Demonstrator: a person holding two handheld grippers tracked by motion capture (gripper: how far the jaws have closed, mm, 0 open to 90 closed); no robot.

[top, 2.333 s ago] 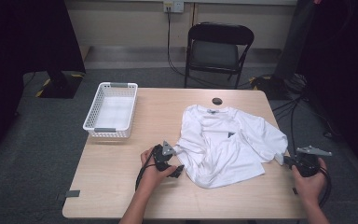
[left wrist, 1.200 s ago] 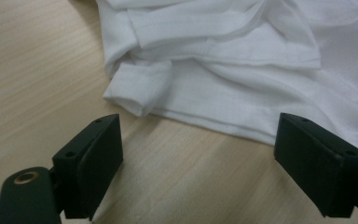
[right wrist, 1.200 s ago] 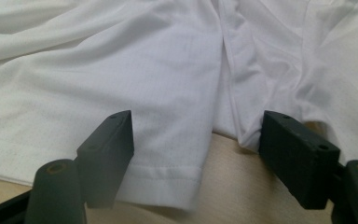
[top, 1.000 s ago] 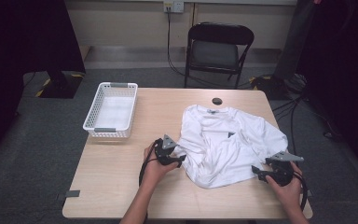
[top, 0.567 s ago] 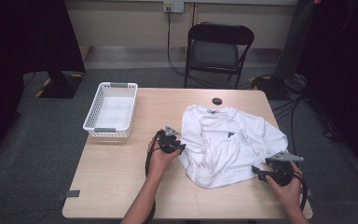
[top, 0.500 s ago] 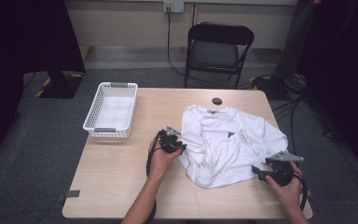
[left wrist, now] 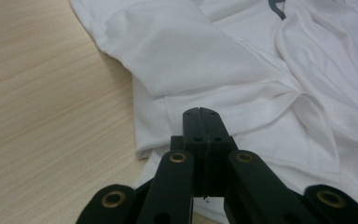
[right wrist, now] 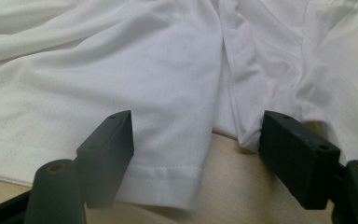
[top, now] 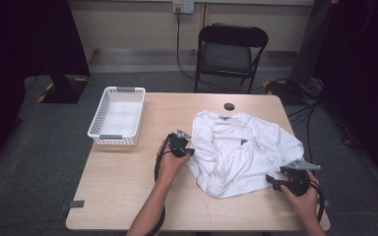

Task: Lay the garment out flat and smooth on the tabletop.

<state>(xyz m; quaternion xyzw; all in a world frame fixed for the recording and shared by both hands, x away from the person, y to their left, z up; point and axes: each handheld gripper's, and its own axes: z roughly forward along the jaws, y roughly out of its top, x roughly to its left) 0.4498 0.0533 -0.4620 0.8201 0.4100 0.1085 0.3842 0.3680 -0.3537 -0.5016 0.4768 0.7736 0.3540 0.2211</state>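
While the shirt [top: 241, 152] lies crumpled on the surface's [top: 123, 191] right half, the left claw [left wrist: 200, 122] has just clamped its left edge; the right claw [right wrist: 196, 140] gapes wide around a hem.

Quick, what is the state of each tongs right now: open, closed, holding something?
Left tongs: closed, have just been closing, pinching the edge of the white shirt.
Right tongs: open, a shirt hem lies between the jaws, not gripped.

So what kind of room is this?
Probably a workroom or lab, not a home: a plain wooden table on grey carpet, a folding chair, and cables on the floor. A shirt and basket are laid out.
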